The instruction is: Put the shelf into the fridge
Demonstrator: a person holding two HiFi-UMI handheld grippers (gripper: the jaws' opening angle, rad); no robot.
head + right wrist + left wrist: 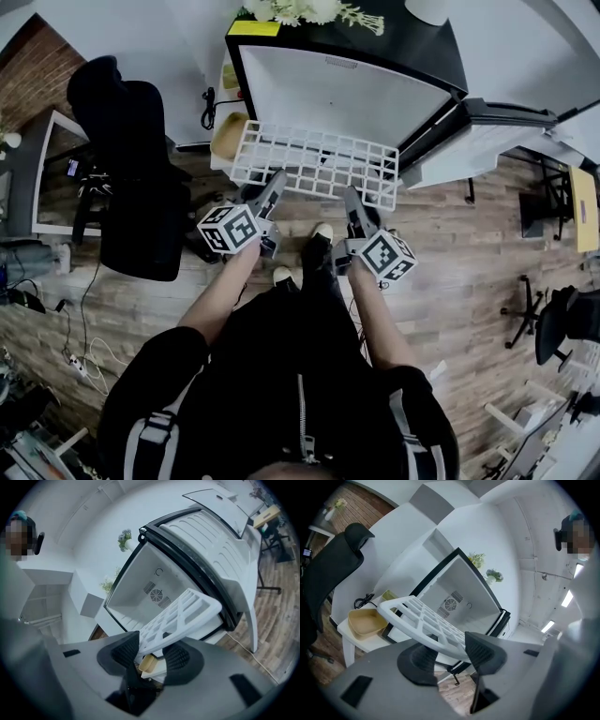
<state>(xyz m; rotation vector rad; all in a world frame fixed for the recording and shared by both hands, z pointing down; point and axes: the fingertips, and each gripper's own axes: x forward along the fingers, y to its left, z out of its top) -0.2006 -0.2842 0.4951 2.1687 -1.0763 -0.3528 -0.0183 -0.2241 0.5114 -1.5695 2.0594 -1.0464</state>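
A white grid shelf hangs in the air just in front of the open fridge, roughly level, with its far edge at the fridge's mouth. My left gripper is shut on the shelf's near edge towards its left, and my right gripper is shut on the near edge towards its right. In the left gripper view the shelf runs out from between the pads of the left gripper towards the fridge. In the right gripper view the shelf lies clamped in the right gripper.
The fridge door stands swung open to the right. A tan bowl sits on a small white table left of the fridge. A black office chair stands at the left, and another chair at the far right. Flowers top the fridge.
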